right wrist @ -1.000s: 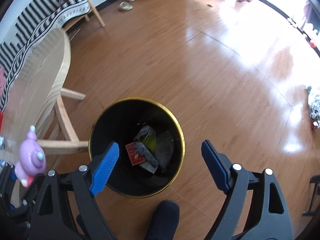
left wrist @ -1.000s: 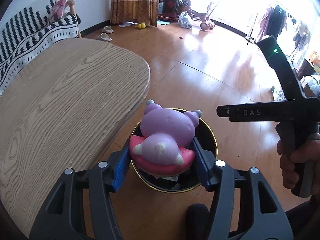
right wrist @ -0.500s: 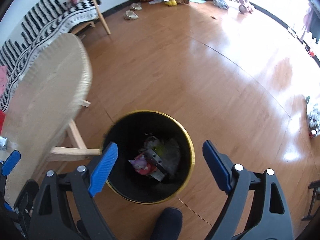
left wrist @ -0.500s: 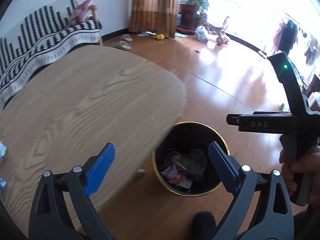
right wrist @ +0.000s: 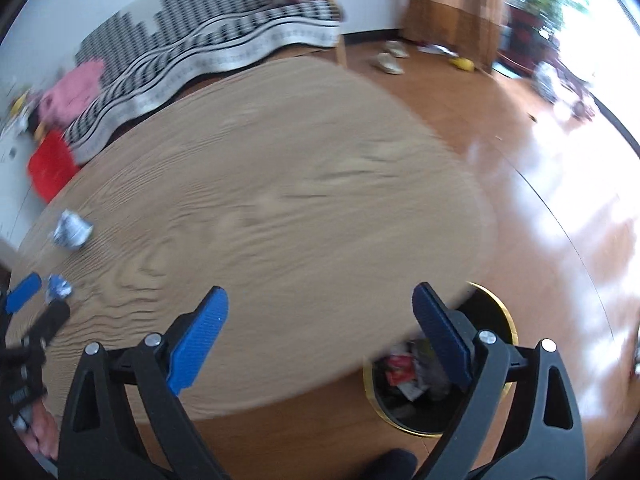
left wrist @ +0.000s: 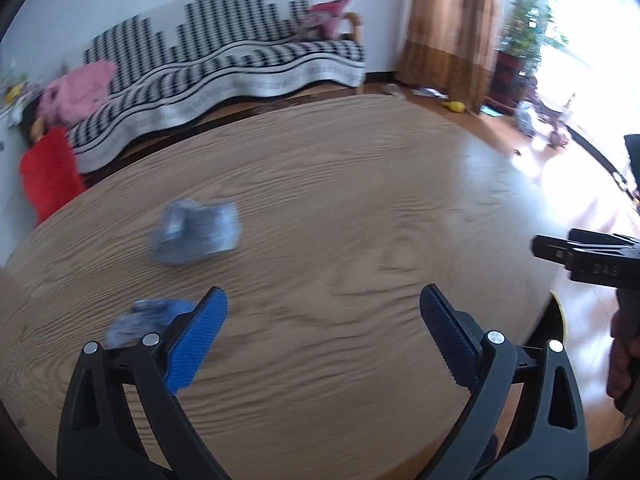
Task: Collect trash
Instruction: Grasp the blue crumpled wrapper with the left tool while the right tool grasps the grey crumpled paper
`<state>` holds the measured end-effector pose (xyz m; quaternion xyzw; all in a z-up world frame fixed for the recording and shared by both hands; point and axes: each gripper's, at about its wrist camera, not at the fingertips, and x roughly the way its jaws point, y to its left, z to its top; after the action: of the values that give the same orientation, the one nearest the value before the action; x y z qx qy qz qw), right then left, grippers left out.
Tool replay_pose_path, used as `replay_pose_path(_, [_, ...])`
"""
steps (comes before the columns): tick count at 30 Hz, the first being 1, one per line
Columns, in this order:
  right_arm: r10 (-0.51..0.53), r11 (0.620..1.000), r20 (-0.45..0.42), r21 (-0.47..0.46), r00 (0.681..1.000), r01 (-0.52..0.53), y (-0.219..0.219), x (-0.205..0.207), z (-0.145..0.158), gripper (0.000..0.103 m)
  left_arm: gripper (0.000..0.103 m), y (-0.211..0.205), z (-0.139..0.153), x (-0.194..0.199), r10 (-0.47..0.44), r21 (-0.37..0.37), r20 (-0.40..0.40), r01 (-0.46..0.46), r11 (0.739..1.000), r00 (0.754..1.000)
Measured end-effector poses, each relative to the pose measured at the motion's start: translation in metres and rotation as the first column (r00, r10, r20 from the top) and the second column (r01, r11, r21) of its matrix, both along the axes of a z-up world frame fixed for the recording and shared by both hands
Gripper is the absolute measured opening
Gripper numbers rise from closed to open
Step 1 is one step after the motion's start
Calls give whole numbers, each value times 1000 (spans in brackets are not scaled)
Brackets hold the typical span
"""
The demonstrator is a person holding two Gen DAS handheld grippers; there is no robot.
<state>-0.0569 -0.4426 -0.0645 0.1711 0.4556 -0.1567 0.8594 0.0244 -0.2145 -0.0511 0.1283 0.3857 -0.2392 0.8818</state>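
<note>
Over the table (left wrist: pixel 360 208), left gripper (left wrist: pixel 322 328) wide open, empty, right gripper (right wrist: pixel 320 324) likewise, two blurred, seemingly crumpled wrappers (left wrist: pixel 196 232) ahead, bin (right wrist: pixel 496 320) beside table edge.

Daylight floods in from the window (left wrist: pixel 592 40) at the upper right, and we see it blown out to plain white in both views. Glare washes the wooden floor (right wrist: pixel 560 184) below that window, and a pale sheen spreads over the near edge of the table (left wrist: pixel 320 208). Motion blur smears the table's grain, the striped sofa (left wrist: pixel 224 60) and the crumpled wrappers (left wrist: pixel 196 232). Only the gripper fingers (left wrist: pixel 196 340) stay fairly crisp. Fisheye bending curves the sofa and table rim, and dark vignetting closes each frame's corners.
</note>
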Motion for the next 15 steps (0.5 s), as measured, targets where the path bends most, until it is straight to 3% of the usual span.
replay_pose_path(4, [74,997,-6,0,997,-74,41,36,-1,90,94,59,-7,33,92,44,9,-92,995,996])
replay_pose_path(8, [126,992,-12,-3,992,-126,78,62,-4,92,94,102,-26,61,147,29,-49,-146,989,988])
replay_pose_path(11, [157,988,-17,1,987,-157,99,81,-8,92,94,115,-38,80,168,-8,-108,-170,985,980])
replay_pose_path(15, [187,982,-11,12,982,-187,121,103,-10,92,94,109,-43,90,146,-20,-125,-150,988,981])
